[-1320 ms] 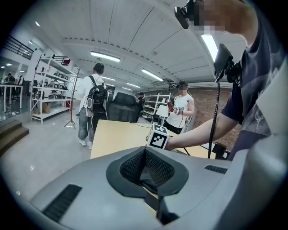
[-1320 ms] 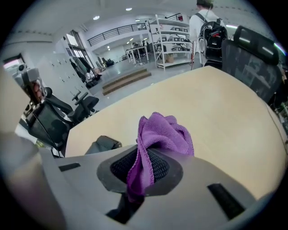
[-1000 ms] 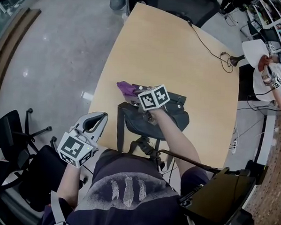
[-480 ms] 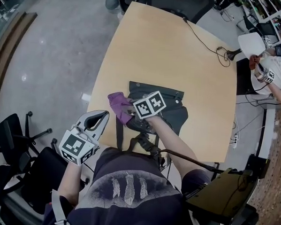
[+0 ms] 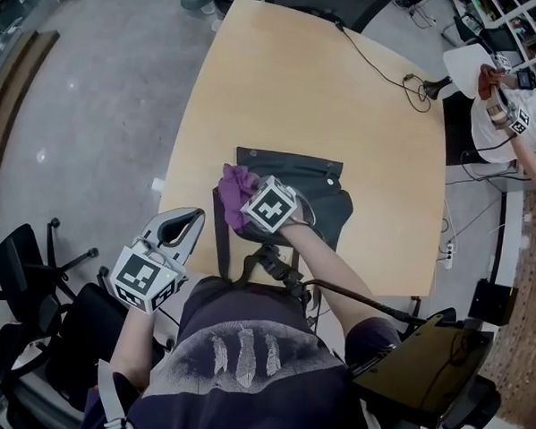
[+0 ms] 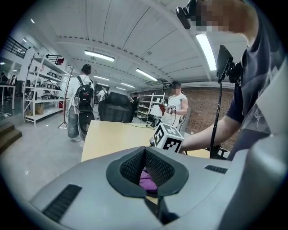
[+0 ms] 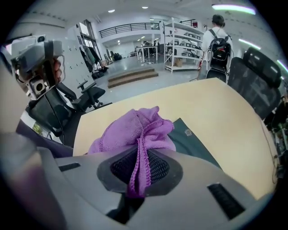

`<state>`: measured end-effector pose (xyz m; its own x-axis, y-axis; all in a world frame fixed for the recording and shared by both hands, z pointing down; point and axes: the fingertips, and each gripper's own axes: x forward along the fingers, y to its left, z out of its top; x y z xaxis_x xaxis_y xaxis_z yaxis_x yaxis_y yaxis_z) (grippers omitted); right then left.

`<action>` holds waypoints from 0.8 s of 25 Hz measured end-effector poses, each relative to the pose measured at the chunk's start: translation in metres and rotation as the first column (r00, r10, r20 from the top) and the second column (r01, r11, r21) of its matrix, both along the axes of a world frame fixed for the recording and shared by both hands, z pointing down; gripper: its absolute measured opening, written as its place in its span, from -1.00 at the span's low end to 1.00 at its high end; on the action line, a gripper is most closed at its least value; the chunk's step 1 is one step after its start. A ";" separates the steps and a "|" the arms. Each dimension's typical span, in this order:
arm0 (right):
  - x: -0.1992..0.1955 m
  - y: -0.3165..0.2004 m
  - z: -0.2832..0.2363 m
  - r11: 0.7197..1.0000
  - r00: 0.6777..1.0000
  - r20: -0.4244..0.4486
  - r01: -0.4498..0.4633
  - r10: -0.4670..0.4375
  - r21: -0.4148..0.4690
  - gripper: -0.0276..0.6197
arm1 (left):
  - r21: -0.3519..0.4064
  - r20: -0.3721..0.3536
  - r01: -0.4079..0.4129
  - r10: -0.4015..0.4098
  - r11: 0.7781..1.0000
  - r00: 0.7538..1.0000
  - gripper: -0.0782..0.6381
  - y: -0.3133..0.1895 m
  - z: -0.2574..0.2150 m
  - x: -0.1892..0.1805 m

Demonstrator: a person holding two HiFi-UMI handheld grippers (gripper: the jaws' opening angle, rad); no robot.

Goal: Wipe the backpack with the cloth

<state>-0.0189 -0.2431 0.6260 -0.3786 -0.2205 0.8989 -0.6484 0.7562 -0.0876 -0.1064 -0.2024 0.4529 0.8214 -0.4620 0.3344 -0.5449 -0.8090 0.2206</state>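
The dark grey backpack (image 5: 327, 196) lies flat on the near part of the tan table (image 5: 301, 94), with its straps trailing over the near edge. The right gripper (image 7: 137, 177) has its jaws pressed together on a fold of the purple cloth (image 5: 232, 192). The rest of the cloth is bunched beyond the jaws and rests on the left part of the backpack, by its left edge. The left gripper (image 5: 189, 221) is held off the table's near-left edge, apart from the backpack. Its jaws are closed on each other with nothing between them. A black cable (image 5: 383, 70) runs across the far right of the table.
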 end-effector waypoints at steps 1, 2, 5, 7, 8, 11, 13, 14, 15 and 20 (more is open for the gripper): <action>0.005 0.000 0.000 1.000 1.000 -0.006 -0.004 0.004 0.004 -0.82 | 0.000 0.001 -0.003 0.003 1.000 1.000 -0.76 0.001 0.000 0.001; 0.012 0.001 0.000 1.000 1.000 -0.007 -0.011 0.011 0.005 -0.82 | 0.000 0.002 -0.007 0.007 1.000 1.000 -0.76 0.001 0.000 0.003; 0.032 0.001 -0.003 0.999 0.999 -0.002 -0.053 0.053 0.002 -0.82 | 0.001 0.001 -0.022 0.022 1.000 1.000 -0.76 0.004 -0.001 0.009; 0.047 0.002 -0.005 0.996 0.996 -0.006 -0.085 0.085 0.004 -0.82 | 0.002 0.001 -0.033 0.033 0.999 0.999 -0.76 0.006 -0.001 0.014; 0.056 0.002 -0.006 0.995 0.995 -0.013 -0.096 0.096 0.008 -0.82 | 0.002 0.002 -0.038 0.038 0.999 0.999 -0.76 0.007 -0.002 0.016; 0.088 0.003 -0.004 0.992 0.990 -0.061 -0.125 0.125 0.016 -0.82 | 0.001 0.004 -0.052 0.052 0.999 0.999 -0.76 0.010 -0.001 0.024; 0.115 0.006 0.002 0.988 0.983 -0.102 -0.153 0.154 0.012 -0.82 | -0.001 0.007 -0.060 0.060 0.998 0.998 -0.76 0.012 0.000 0.029; 0.128 0.009 0.005 0.984 0.978 -0.111 -0.177 0.176 0.005 -0.82 | -0.002 0.009 -0.064 0.064 0.998 0.998 -0.76 0.013 0.001 0.032; 0.141 0.011 0.008 0.979 0.973 -0.111 -0.204 0.202 -0.004 -0.82 | -0.002 0.011 -0.069 0.069 0.998 0.998 -0.76 0.014 0.001 0.034; 0.181 0.012 0.006 0.961 0.954 -0.116 -0.278 0.277 0.008 -0.82 | 0.010 0.025 -0.086 0.086 0.996 0.996 -0.76 0.015 -0.002 0.045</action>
<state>0.1626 -0.2313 0.6325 -0.1977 -0.2944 0.9350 -0.8385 0.5449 -0.0057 -0.0612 -0.1873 0.4509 0.8500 -0.3935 0.3503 -0.4781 -0.8554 0.1993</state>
